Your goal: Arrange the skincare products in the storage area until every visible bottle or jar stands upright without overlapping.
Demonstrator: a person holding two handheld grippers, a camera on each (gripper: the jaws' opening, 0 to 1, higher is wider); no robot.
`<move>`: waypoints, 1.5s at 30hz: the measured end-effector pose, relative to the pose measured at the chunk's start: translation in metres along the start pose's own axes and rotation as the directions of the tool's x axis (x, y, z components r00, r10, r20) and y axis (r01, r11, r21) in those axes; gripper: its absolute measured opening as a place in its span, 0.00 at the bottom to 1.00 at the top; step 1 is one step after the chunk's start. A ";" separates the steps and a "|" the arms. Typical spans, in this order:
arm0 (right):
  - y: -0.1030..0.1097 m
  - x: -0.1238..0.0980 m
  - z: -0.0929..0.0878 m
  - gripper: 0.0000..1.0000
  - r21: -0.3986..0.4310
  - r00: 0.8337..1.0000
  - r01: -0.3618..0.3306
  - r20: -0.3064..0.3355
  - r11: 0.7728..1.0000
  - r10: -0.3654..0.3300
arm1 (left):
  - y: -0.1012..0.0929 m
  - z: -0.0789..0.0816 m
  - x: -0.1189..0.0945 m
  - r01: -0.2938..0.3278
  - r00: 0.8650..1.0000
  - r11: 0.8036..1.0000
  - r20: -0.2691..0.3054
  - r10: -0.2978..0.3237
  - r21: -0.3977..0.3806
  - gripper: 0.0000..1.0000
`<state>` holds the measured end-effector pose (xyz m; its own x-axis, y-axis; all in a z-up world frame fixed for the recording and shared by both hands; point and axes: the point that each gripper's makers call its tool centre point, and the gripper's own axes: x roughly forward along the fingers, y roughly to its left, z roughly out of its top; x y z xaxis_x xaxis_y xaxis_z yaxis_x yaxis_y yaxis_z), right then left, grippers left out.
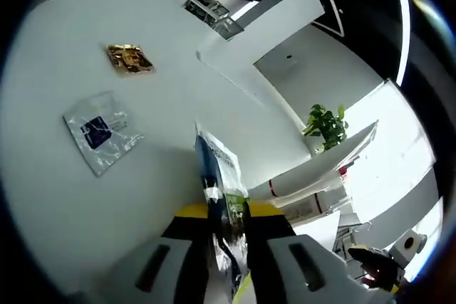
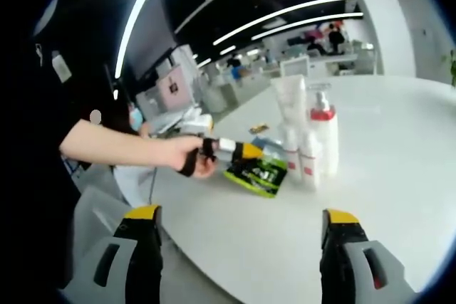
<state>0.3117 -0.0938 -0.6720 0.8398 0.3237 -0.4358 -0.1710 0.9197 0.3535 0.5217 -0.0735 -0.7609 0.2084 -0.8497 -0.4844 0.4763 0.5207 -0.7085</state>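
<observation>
Left hand-held gripper [image 1: 226, 247] clamps a green-black sachet [image 1: 217, 176]; right hand-held gripper [image 2: 239, 247] gapes before upright white bottles [image 2: 313, 140].

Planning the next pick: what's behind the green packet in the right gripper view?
Behind the green packet stand a white tube, a pump bottle and a small bottle. The packet and left hand-held gripper cover some of what lies there.

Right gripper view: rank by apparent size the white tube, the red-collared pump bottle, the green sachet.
1. white tube and pump bottle: about alike in height, standing side by side; not ranking them.
2. green sachet: looks smaller, lying flat on the white table and held by the left gripper.
</observation>
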 end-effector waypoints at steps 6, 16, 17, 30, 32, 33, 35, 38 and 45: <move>0.000 0.000 0.000 0.95 0.003 1.000 -0.001 -0.002 1.000 0.001 | 0.000 -0.001 0.001 -0.027 1.000 0.997 -0.012 0.028 0.078 0.28; 0.000 0.000 -0.001 0.95 0.002 1.000 -0.002 -0.002 1.000 0.002 | 0.002 -0.006 0.002 -0.075 0.996 0.975 -0.035 0.084 0.207 0.41; 0.000 0.000 -0.001 0.95 0.002 1.000 -0.002 -0.002 1.000 0.002 | 0.002 -0.006 0.002 -0.077 0.995 0.973 -0.039 0.087 0.219 0.41; 0.001 0.001 -0.001 0.95 -0.002 1.000 -0.004 -0.008 1.000 0.004 | 0.001 -0.007 -0.001 -0.115 0.990 0.949 -0.046 0.134 0.293 0.50; 0.001 0.001 -0.002 0.95 -0.001 1.000 -0.005 -0.009 1.000 0.005 | 0.001 -0.007 -0.002 -0.120 0.989 0.944 -0.047 0.140 0.306 0.51; 0.001 0.001 -0.002 0.95 -0.003 1.000 -0.005 -0.009 1.000 0.005 | 0.001 -0.007 -0.003 -0.123 0.988 0.944 -0.047 0.144 0.308 0.51; 0.001 0.001 -0.002 0.95 -0.006 1.000 -0.006 -0.012 1.000 0.006 | 0.004 -0.006 -0.004 -0.128 0.988 0.942 -0.045 0.149 0.312 0.53; 0.001 0.001 -0.002 0.95 -0.012 1.000 -0.005 -0.012 1.000 0.005 | 0.004 -0.004 -0.005 -0.132 0.988 0.941 -0.038 0.151 0.311 0.53; 0.002 0.001 -0.004 0.95 -0.024 1.000 -0.002 -0.022 1.000 0.001 | 0.001 0.001 -0.015 -0.135 0.988 0.936 -0.028 0.153 0.324 0.56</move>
<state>0.3105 -0.0907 -0.6752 0.8280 0.3297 -0.4537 -0.1850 0.9242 0.3340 0.5200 -0.0610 -0.7536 0.2545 -0.7576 -0.6011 0.6943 0.5758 -0.4317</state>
